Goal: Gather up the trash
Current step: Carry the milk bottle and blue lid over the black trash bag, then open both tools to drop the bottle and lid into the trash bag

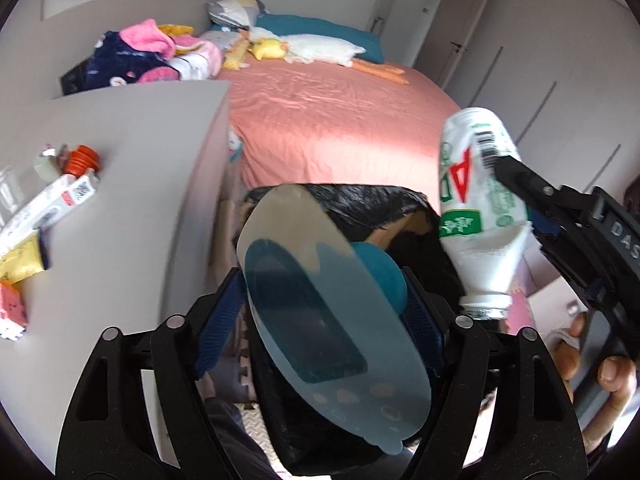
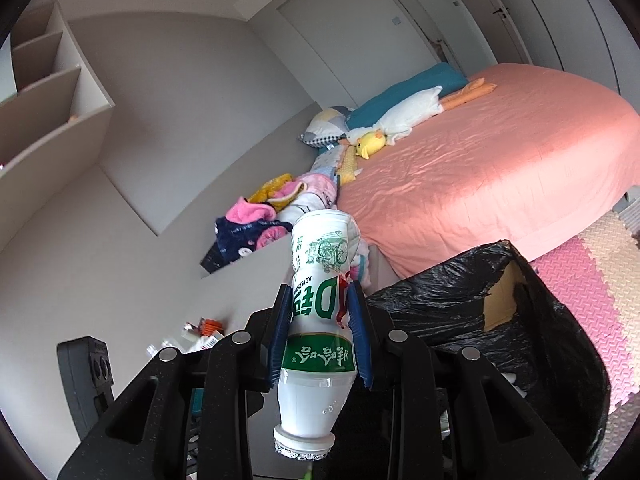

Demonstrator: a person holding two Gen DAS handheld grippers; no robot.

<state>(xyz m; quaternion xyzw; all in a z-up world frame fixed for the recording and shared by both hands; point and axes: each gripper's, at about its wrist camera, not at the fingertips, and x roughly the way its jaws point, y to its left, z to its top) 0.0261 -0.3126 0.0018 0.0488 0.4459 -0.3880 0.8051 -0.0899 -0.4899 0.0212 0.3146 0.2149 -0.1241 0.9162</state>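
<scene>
Right now your right gripper (image 2: pixel 320 332) clamps the white drink bottle (image 2: pixel 316 320) neck-down, just beside the black-lined bin (image 2: pixel 520 320). Your left gripper (image 1: pixel 324 312) stands wide above that bin (image 1: pixel 360 196), with a flat blue plastic package (image 1: pixel 332 320) between its pads (image 1: pixel 220 320); whether they press it, you cannot tell.

Pink-covered bed (image 2: pixel 500 152), grey walls (image 2: pixel 180 100) (daylit), foam-mat floor (image 2: pixel 592 280)
</scene>
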